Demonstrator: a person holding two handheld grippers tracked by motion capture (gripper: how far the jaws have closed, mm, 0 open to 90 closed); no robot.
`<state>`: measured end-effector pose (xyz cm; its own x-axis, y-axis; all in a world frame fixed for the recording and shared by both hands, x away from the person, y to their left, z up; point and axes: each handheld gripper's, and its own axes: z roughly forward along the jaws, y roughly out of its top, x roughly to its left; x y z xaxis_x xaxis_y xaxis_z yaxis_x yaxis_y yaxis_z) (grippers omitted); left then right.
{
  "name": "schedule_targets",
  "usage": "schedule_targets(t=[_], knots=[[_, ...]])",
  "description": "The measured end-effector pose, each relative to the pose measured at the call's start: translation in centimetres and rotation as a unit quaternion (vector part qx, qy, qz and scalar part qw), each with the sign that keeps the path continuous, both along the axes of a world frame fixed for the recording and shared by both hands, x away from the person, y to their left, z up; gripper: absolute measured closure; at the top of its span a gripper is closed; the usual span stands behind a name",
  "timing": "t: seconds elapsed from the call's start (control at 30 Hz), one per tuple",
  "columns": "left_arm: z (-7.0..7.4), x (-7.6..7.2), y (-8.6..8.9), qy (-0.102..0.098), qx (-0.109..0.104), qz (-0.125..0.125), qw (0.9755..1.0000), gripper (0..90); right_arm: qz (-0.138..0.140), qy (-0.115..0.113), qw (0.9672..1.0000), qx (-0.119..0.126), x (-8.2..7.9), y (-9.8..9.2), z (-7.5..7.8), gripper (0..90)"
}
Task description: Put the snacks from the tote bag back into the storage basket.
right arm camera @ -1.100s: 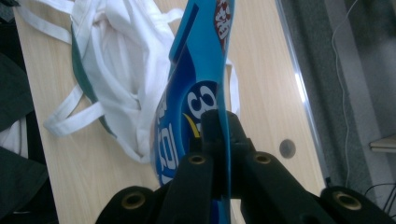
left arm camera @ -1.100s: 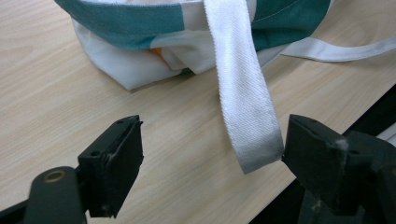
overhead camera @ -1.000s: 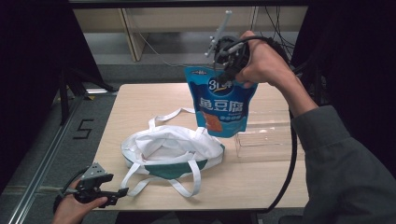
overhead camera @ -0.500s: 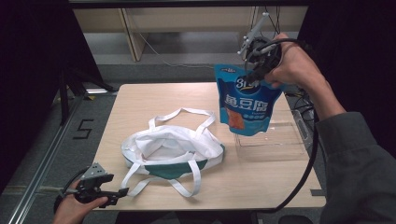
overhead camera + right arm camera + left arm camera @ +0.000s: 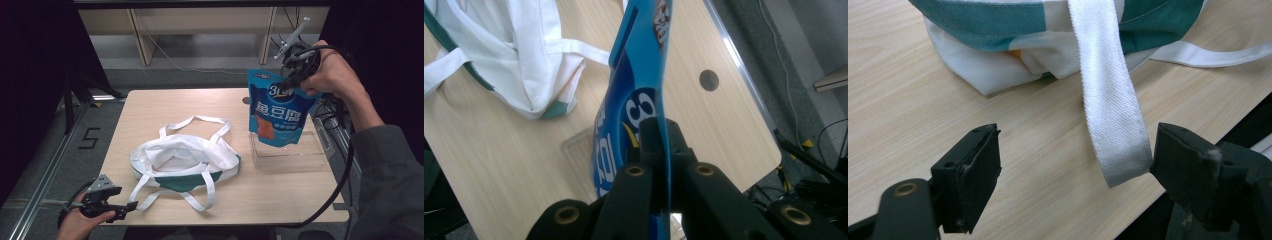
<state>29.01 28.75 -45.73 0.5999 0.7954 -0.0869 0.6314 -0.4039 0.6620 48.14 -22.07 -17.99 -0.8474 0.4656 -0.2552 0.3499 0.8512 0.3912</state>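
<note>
While the blue pouch point(image 5: 278, 110) hangs upright from its top edge above the clear tray point(image 5: 290, 152) at the right of the table point(image 5: 165, 107), the step in hand is judged to be its carriage toward, or away from, that tray; which of the two cannot be told. For the step to be done well, the pouch should be kept hanging plumb, its lower edge held clear of the tray's walls, and the pinch on the top seam not loosened until the pouch rests on something. The right gripper point(image 5: 291, 82) is seen closed tight on that seam; in the right gripper view its jaws are pressed together on the thin blue film point(image 5: 659, 75).

Well apart, near the table's middle, the white and green tote bag point(image 5: 182, 162) is lain open. At the near left corner the left gripper point(image 5: 1075, 172) is held wide open, empty, with a white strap point(image 5: 1110, 120) of the bag lying between its jaws and just touching one of them.
</note>
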Motion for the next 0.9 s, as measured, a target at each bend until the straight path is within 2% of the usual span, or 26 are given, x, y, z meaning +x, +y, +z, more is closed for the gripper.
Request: schedule_targets(t=[0.03,0.1,0.13,0.17,0.2,0.27,0.37,0.5,0.6,0.67,0.7,0.77,0.9], knots=[[0.1,0.0,0.2,0.010,0.004,-0.008,0.9999,18.9,0.001,0.001,1.0000,0.000,0.1,-0.2,-0.1,90.0],[0.0,0.0,0.1,-0.002,-0.001,0.005,1.0000,18.9,-0.004,0.003,1.0000,0.000,0.2,-0.6,-0.3,90.0],[0.1,0.1,0.3,0.003,0.008,-0.007,0.9999,18.9,-0.007,0.004,1.0000,0.000,0.2,-0.7,-0.4,90.0],[0.1,0.1,0.4,0.005,0.009,-0.008,0.9999,18.9,-0.019,0.006,0.9998,0.001,0.1,-0.8,-0.6,90.0],[0.1,0.1,0.4,0.004,0.008,-0.007,0.9999,18.8,-0.008,0.006,1.0000,0.000,0.3,-1.1,-0.8,90.0],[0.1,0.0,0.2,0.003,0.000,-0.001,1.0000,18.9,-0.027,0.013,0.9995,0.004,0.3,-1.4,-1.1,90.0],[0.1,0.0,0.1,0.003,0.001,0.000,1.0000,18.8,-0.015,0.008,0.9999,0.001,0.6,-1.8,-1.5,90.0],[0.2,0.0,0.1,0.004,0.005,0.000,1.0000,18.9,-0.018,0.006,0.9998,0.002,0.9,-2.2,-2.1,90.0],[0.0,0.0,0.1,0.003,-0.001,-0.001,1.0000,18.9,-0.019,0.012,0.9997,0.005,1.1,-2.5,-2.8,90.0],[0.1,0.0,0.1,0.005,0.005,-0.001,1.0000,18.9,-0.025,0.012,0.9996,0.005,1.2,-2.6,-3.2,90.0],[0.1,0.0,0.1,0.005,0.006,-0.002,1.0000,18.9,-0.018,0.015,0.9997,0.005,1.4,-2.7,-3.3,90.0],[0.1,0.1,0.1,0.006,0.001,-0.005,1.0000,18.9,-0.023,0.019,0.9995,0.007,1.5,-2.7,-3.7,90.0],[0.0,0.1,0.1,0.003,-0.005,-0.001,1.0000,18.9,-0.015,0.025,0.9995,0.010,1.7,-3.0,-4.8,90.0]])
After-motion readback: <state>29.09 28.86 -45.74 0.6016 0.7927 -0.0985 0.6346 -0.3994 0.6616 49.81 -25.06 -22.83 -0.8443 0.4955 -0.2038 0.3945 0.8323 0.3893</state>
